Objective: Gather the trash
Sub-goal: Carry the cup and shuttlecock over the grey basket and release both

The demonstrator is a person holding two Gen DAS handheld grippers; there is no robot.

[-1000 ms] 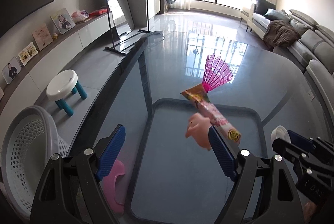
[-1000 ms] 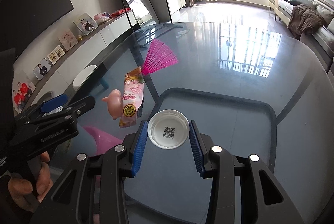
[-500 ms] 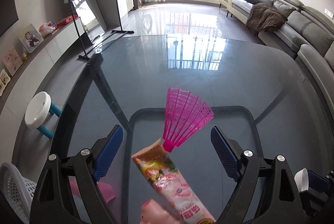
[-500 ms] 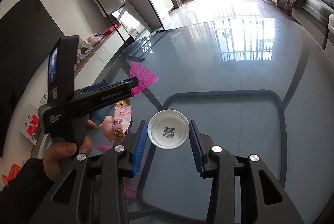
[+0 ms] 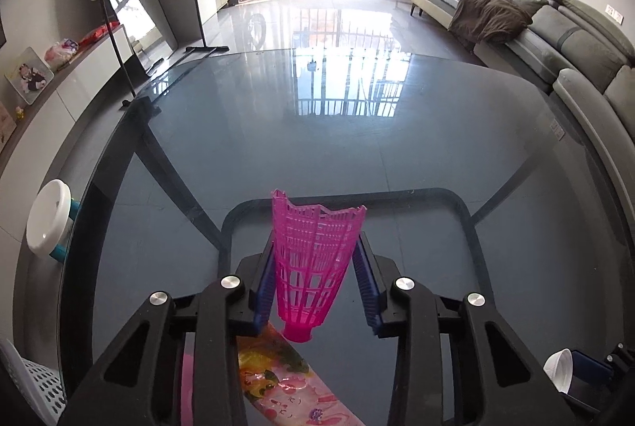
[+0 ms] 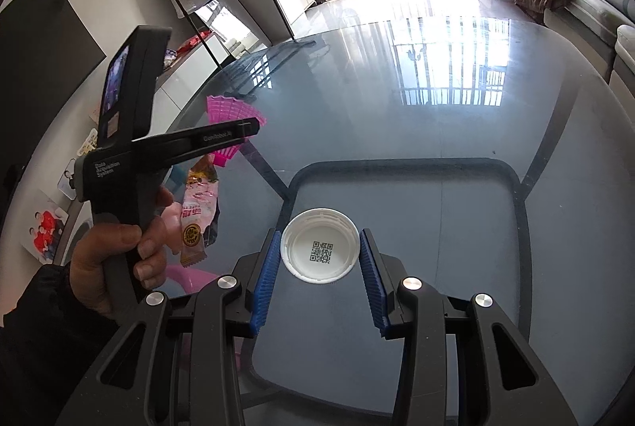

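Left claw (image 5: 315, 277), wide a second ago, has just closed narrow on the pink shuttlecock (image 5: 315, 261) above the glass table (image 5: 397, 156); one trash piece looks secured. Right claw (image 6: 320, 277) still clamps the white lid (image 6: 320, 245).

- Left gripper (image 5: 315, 267) swung from beside the toy pig, past the wrapper (image 5: 285, 386), onto the shuttlecock (image 5: 315, 263).
- Jaws just closed from wide apart; blue pads (image 5: 265, 283) now pinching the shuttlecock's pink skirt.
- Skirt squeezed from fanned to narrow.
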